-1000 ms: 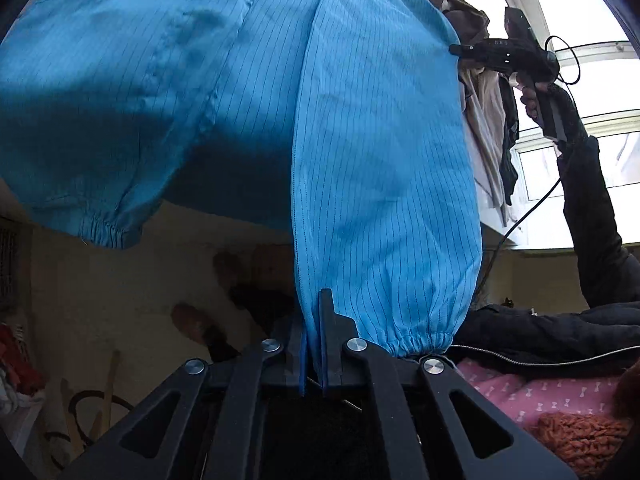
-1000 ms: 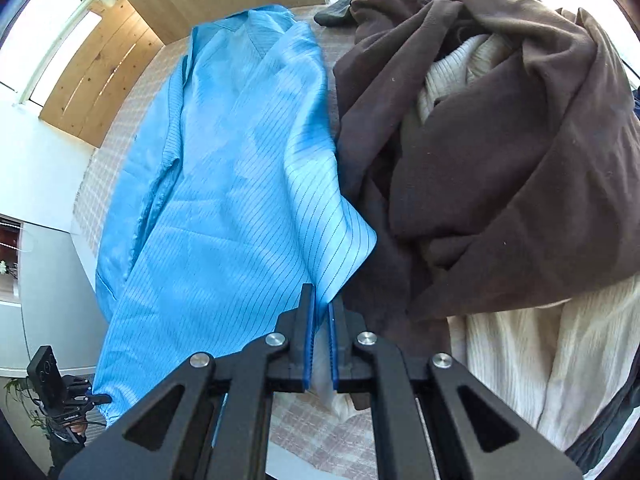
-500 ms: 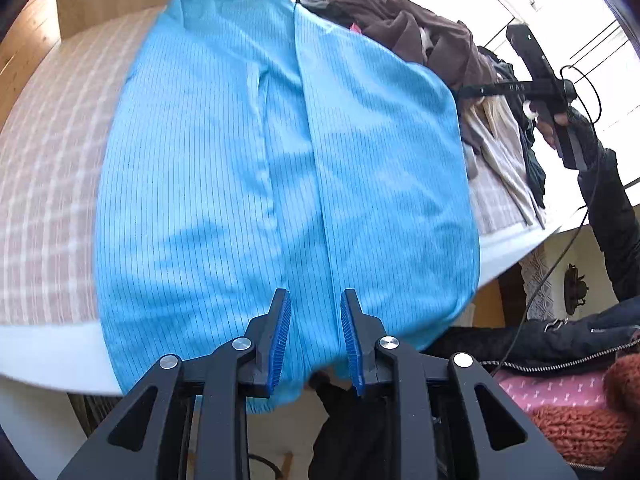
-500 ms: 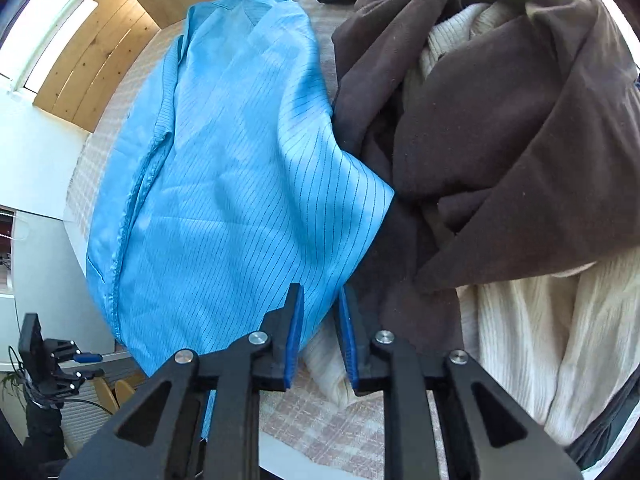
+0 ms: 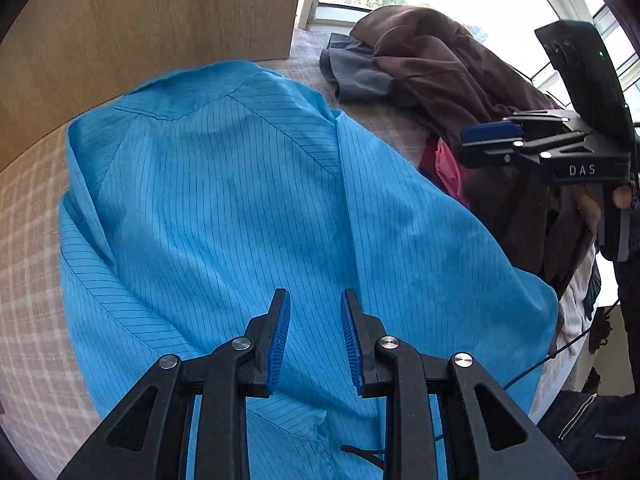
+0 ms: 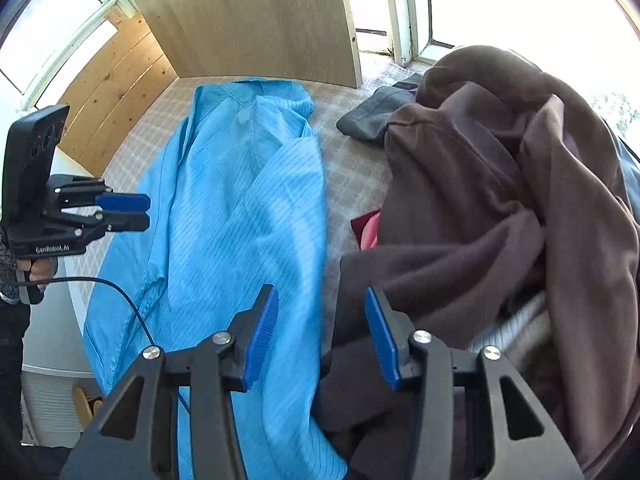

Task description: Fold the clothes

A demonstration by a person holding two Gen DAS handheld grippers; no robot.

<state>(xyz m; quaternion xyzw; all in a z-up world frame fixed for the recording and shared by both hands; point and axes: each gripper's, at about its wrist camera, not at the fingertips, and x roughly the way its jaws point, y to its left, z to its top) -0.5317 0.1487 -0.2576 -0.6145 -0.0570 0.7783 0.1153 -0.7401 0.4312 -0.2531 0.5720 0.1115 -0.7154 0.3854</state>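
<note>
Blue coat (image 5: 248, 216) flat on bed (image 5: 28, 264)

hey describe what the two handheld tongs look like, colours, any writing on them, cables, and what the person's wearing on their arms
Both tongs are black, angular linkages with silver rivets and ribbed blue pads. The left tongs read "GenRobot.AI" on the side and trail a black cable. The right tongs read "DAS". Each carries a black slab-shaped block above a pistol-style handle. A dark sleeve covers the left arm.
</note>
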